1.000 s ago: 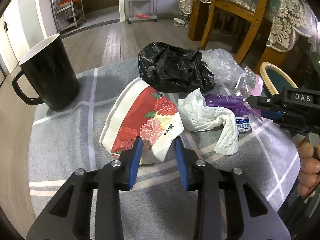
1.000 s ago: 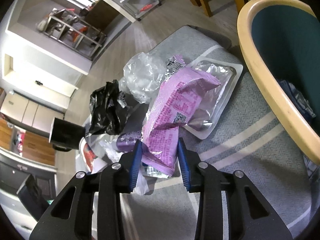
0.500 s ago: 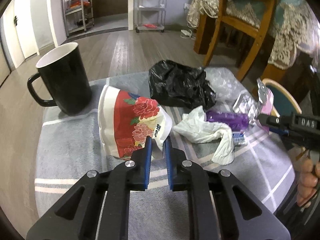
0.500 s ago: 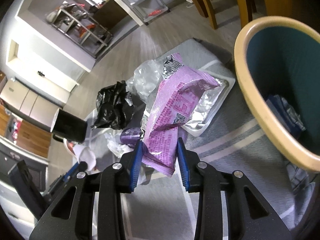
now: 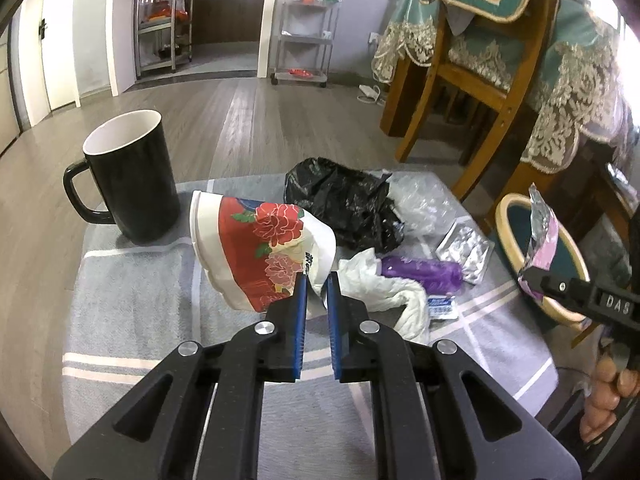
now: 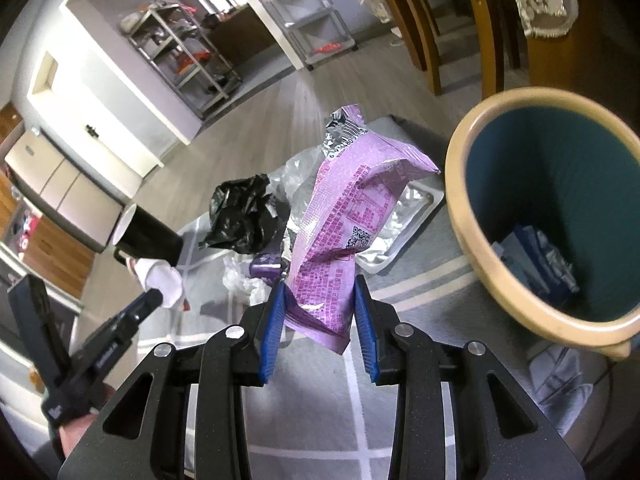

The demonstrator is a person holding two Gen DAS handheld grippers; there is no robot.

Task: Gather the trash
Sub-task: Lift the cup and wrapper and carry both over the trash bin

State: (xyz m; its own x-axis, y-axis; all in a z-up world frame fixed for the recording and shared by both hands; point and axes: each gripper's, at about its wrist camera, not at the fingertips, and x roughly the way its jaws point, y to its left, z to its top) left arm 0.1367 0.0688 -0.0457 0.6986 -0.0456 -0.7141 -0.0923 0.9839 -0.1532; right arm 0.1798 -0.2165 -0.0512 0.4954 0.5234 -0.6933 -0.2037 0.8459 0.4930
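Trash pile sits on grey cloth [image 5: 132, 280], black mug [image 5: 132, 176] at left. Left gripper [image 5: 316, 284] jaws closing, now narrow, pinching edge of flowered paper cup [image 5: 260, 248]; a second ago they stood wide around it and cup lay flat, now it's tipped up off cloth, so grab looks secured. Tissue [image 5: 384, 288], black bag [image 5: 344, 204], purple tube [image 5: 420, 272] untouched. Right gripper [image 6: 318, 312] holds purple wrapper [image 6: 344, 232] part-open, raised higher than before, nearer bin [image 6: 472, 216] at right; drop-in likely next
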